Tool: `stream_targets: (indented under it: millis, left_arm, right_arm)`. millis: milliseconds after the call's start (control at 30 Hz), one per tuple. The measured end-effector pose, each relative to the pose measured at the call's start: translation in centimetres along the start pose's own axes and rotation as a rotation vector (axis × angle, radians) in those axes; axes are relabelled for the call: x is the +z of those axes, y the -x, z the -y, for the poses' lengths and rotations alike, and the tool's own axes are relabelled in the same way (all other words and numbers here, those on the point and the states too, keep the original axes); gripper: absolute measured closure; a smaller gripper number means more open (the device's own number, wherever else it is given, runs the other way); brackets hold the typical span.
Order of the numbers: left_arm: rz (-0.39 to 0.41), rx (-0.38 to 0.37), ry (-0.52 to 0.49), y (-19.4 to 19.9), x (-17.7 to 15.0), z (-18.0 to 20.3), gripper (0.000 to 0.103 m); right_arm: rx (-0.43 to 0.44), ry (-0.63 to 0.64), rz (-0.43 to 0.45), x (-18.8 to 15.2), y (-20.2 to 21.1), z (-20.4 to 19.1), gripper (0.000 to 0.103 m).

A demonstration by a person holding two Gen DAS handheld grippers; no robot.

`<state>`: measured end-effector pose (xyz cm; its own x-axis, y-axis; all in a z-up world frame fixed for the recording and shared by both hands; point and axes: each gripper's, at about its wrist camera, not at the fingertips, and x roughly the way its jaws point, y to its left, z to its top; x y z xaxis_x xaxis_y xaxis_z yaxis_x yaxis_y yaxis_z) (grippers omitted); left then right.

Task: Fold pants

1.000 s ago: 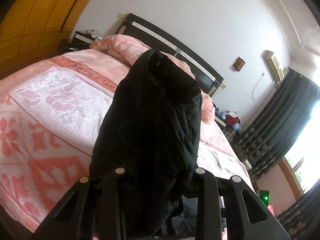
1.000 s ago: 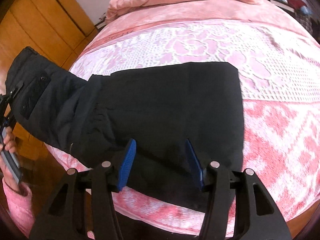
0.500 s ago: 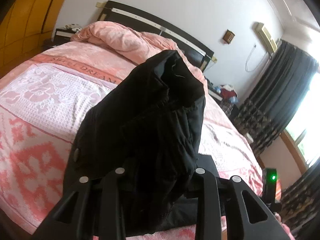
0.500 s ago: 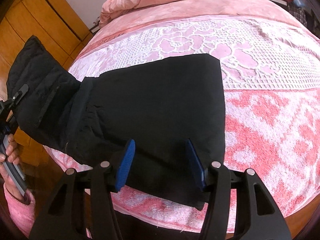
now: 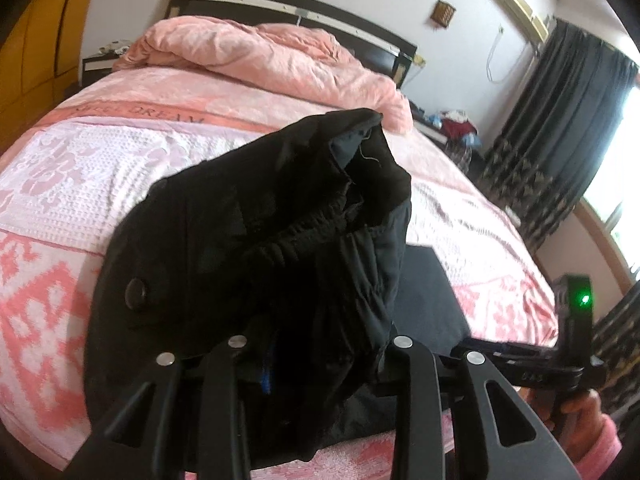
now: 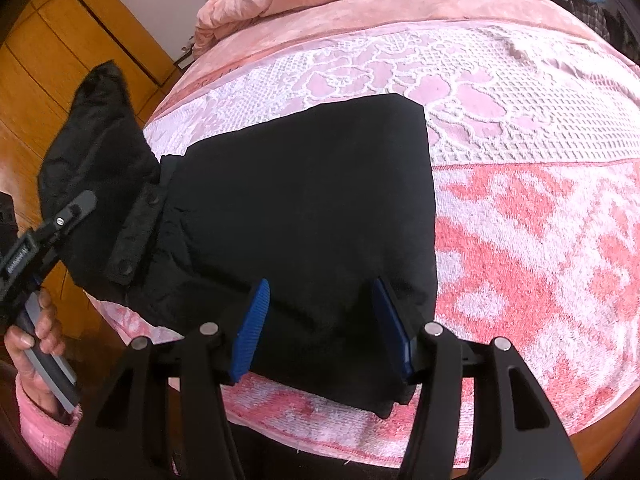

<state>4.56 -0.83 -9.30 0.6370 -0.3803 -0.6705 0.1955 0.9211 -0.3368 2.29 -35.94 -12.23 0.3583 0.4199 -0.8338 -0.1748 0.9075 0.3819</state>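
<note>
the black pants (image 6: 304, 208) lie partly folded at the lower middle of the bed (image 6: 540, 240), their waist end lifted at left by the left hand-held gripper (image 5: 316, 364) clamped on it, the final fold unfinished, while the right hand-held gripper (image 6: 320, 320) hovers apart.

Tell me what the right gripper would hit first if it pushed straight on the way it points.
Most likely the black pants lying on the bedspread: the right gripper points down at them, blue pads apart.
</note>
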Motion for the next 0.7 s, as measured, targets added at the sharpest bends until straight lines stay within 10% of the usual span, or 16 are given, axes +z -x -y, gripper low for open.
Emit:
stream_targets:
  millis: [400,533,700]
  left_arm:
    - [-0.153,-0.061,0.007,-3.4,-2.9,1.5,0.038]
    - [-0.182,-0.212,0.059,-1.2,-2.7,1.8,0.036]
    - [-0.098,-0.185,0.100,1.8,-1.5,-0.6,0.034]
  right_arm:
    - [-0.004,-0.009,-0.009,-0.4,-0.8,0.0,0.045]
    - [-0.002,-0.012,-0.015,-0.5,-1.0,0.0,0.044]
    - [-0.007,-0.009,-0.016,-0.6,-1.2,-0.2,0.041]
